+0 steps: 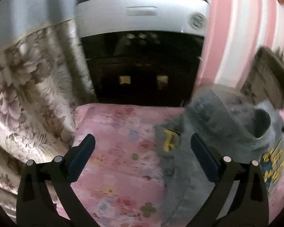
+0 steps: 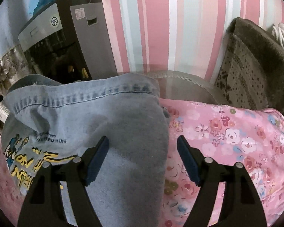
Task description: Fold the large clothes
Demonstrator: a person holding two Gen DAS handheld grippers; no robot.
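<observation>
Grey sweatshirt point(image 2: 123, 124) lies lengthwise away from both claws, spread wide, gripping nothing.

Left claw point(image 1: 143, 155): jaws spread wide, nothing between the blue pads point(image 1: 81, 160); left finger tip toward 10 o'clock, right finger tip toward 2 o'clock from frame centre-bottom. Black linkage arms enter from 6 o'clock. Pitched downward.

Right claw point(image 2: 143, 155): jaws parted, somewhat narrower than the left, pads point(image 2: 97, 159) clear of any grip. Fingers reach up from 6 o'clock. Pitched downward.
</observation>
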